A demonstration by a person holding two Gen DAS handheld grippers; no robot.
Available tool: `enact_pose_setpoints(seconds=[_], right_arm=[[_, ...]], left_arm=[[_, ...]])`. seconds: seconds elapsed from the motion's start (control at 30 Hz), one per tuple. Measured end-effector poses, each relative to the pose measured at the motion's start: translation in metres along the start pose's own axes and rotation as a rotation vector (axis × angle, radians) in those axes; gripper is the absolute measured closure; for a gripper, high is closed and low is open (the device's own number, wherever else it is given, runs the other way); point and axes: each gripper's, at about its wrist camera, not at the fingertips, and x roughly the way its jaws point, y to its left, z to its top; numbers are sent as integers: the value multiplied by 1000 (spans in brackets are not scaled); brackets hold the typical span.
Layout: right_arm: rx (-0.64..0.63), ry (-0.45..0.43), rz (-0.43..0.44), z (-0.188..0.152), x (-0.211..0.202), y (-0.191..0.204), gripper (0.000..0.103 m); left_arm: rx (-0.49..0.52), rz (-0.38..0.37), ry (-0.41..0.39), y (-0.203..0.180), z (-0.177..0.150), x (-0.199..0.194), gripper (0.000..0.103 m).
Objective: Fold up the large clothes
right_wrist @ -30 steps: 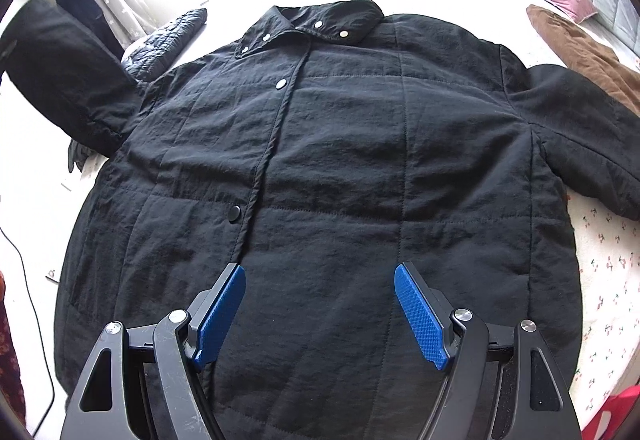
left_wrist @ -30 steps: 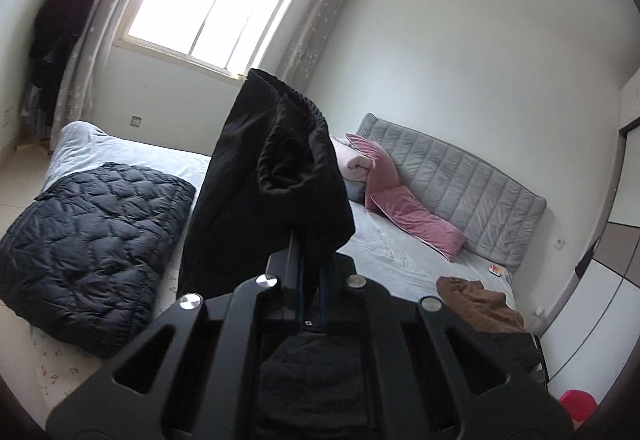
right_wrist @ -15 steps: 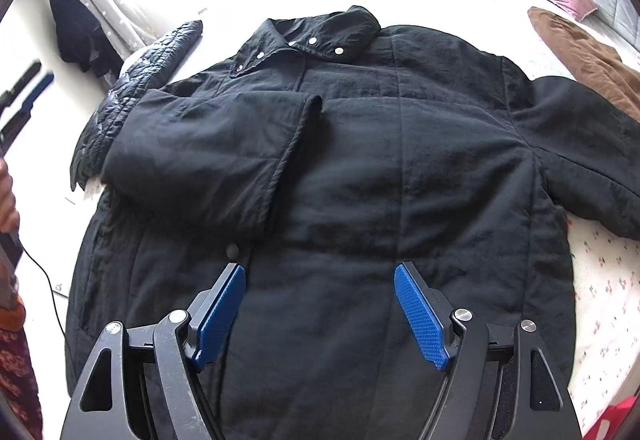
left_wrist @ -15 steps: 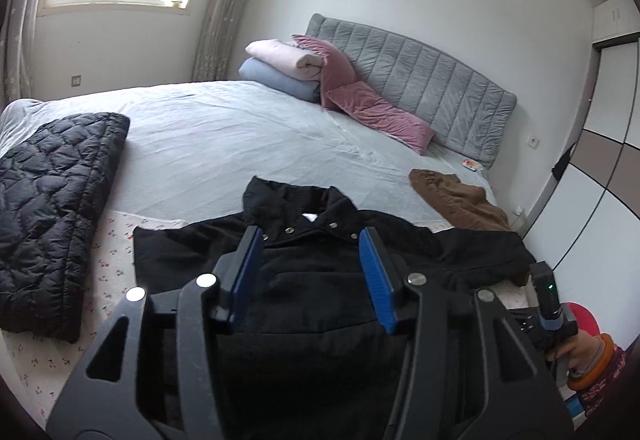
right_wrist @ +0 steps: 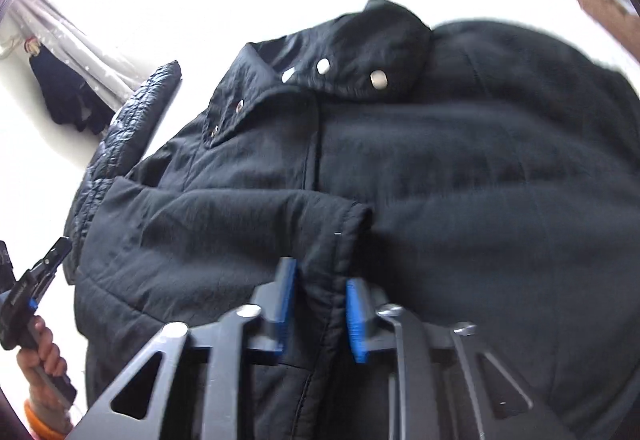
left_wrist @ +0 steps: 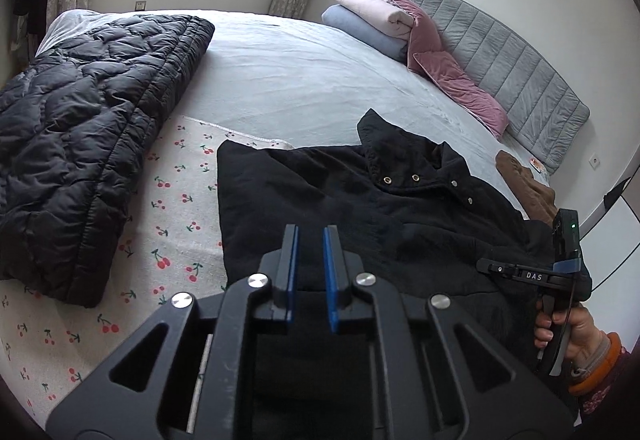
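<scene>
A large black padded jacket lies front up on the bed, collar with metal snaps toward the headboard. Its left sleeve is folded across the chest. My left gripper hovers above the jacket's left side, jaws nearly together with a narrow gap and nothing between them. My right gripper is low on the jacket, its blue pads on either side of a raised fold of fabric by the sleeve cuff. The right gripper also shows in the left wrist view, held in a hand.
A folded black quilted coat lies on the bed's left side. Folded blankets, pink pillows and a grey headboard are at the far end. A brown garment lies right of the jacket. Cherry-print sheet shows between the coats.
My left gripper let go of the sleeve, which now lies across the chest, and its jaws have narrowed. My right gripper dropped to the jacket and closed around a fold near the cuff.
</scene>
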Motion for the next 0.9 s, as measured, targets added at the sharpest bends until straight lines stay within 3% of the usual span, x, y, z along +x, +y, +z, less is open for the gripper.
enact_pose_setpoints(seconds=[0.13, 0.2, 0.27, 0.37, 0.47, 0.57, 0.63, 0.7, 0.8, 0.9], right_arm=[[-130, -219, -11, 30, -40, 23, 94], [-160, -277, -51, 35, -49, 24, 93], [-174, -228, -124, 38, -35, 19, 86], [-164, -68, -250, 34, 1, 1, 75], [-121, -100, -218, 24, -7, -16, 57], [-87, -157, -154, 17, -28, -23, 54], [-94, -181, -114, 7, -37, -23, 49], [-110, -178, -97, -5, -36, -23, 37], [-166, -109, -165, -17, -13, -23, 36], [-142, -129, -164, -18, -32, -27, 36]], left_arm=[[20, -23, -26, -10, 7, 12, 90], [46, -13, -14, -16, 5, 26, 90], [78, 40, 40, -19, -4, 50, 90], [103, 123, 155, -13, -23, 84, 90], [94, 125, 129, -16, -19, 75, 90], [105, 106, 85, -25, -17, 53, 78], [110, 85, 54, -32, -22, 42, 55], [134, 102, 83, -37, -32, 49, 42], [171, 154, 125, -44, -35, 60, 42], [135, 173, 129, -52, -24, 47, 32]])
